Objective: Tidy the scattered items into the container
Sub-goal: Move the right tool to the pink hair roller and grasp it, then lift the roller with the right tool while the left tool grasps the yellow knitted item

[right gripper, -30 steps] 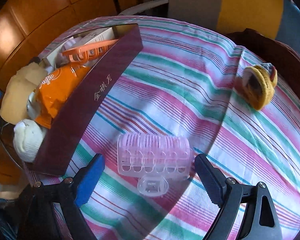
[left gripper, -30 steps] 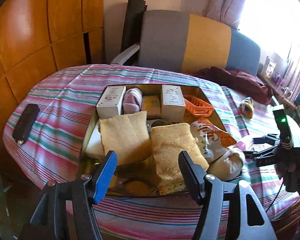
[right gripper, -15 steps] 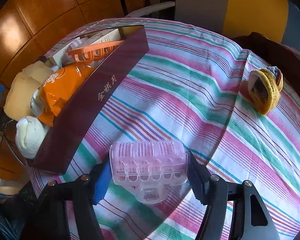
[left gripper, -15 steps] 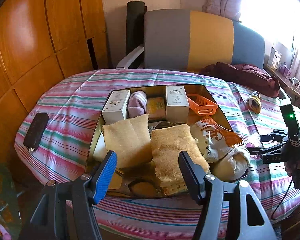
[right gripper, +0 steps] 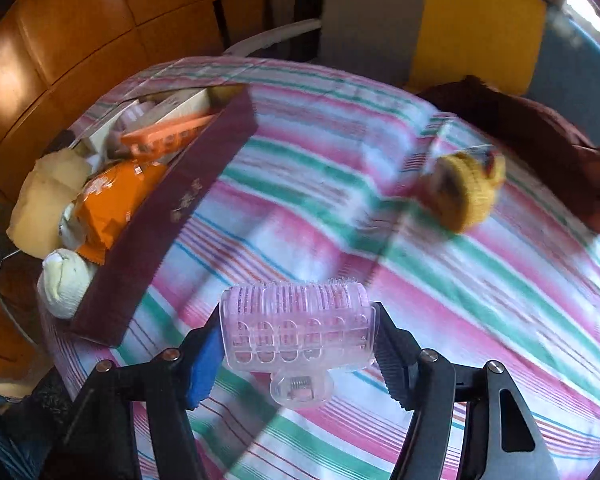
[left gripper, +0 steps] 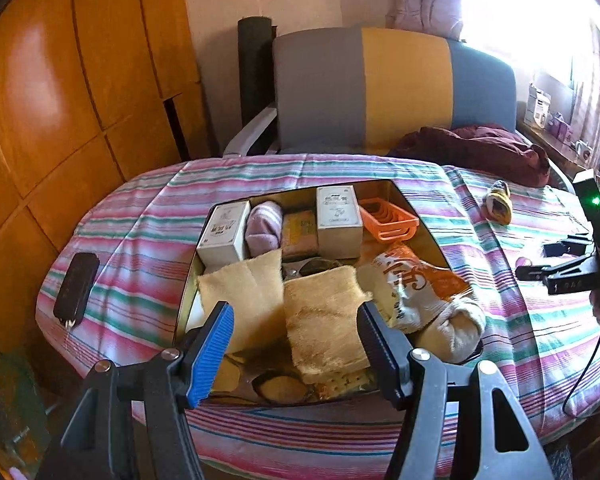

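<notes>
The dark red box [right gripper: 172, 216] lies on the striped tablecloth, full of white cartons, cloths, an orange basket [left gripper: 388, 220] and an orange snack bag [left gripper: 416, 280]. My right gripper [right gripper: 298, 340] is shut on a clear pink hair roller [right gripper: 296, 328] and holds it above the cloth, to the right of the box. That gripper also shows in the left wrist view [left gripper: 540, 264]. My left gripper [left gripper: 296, 344] is open and empty, hovering over the near end of the box [left gripper: 424, 216]. A yellow knitted sock [right gripper: 468, 192] lies on the cloth farther right.
A black remote [left gripper: 76, 284] lies on the cloth left of the box. A grey and yellow chair [left gripper: 380, 88] stands behind the table, with a dark red garment [left gripper: 480, 148] beside it. Wooden panels [left gripper: 60, 100] line the left wall.
My right gripper closed on the pink roller and lifted it off the cloth. My left gripper drew back and up from the box, staying open.
</notes>
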Demonstrator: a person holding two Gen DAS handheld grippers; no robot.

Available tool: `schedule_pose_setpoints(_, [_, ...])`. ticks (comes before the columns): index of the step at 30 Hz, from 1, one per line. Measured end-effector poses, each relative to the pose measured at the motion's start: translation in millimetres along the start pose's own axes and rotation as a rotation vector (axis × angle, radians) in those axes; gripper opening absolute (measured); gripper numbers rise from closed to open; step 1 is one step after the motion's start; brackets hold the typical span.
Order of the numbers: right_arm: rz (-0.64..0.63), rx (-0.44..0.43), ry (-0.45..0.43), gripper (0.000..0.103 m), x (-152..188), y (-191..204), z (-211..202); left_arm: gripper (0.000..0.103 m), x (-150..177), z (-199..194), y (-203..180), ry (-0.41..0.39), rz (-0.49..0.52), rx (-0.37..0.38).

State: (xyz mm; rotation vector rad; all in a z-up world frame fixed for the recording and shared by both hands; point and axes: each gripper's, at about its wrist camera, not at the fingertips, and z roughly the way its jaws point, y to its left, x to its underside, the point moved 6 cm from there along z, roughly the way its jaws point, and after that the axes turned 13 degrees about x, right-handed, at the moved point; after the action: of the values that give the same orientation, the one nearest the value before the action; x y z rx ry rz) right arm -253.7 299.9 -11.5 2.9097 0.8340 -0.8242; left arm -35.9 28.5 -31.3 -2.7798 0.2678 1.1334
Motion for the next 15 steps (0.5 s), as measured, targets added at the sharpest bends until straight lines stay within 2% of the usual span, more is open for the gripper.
schedule_pose_setpoints(5, [0.036,0.089,0.025,0.068,9.8,-35.8,-0.9,0.065,-8.7,-0.3,-18.3,-0.003,0.054,0.035])
schedule_pose_setpoints(9, [0.049,0.162,0.05,0.068,17.9,-57.6,1.2,0.065,-23.3,1.1,-41.2,-0.012,0.102,0.098])
schedule_pose_setpoints(15, [0.114,0.187,0.111,0.067,32.5,-80.4,20.1,0.065,-45.6,12.6,-75.0,0.002,0.133,0.195])
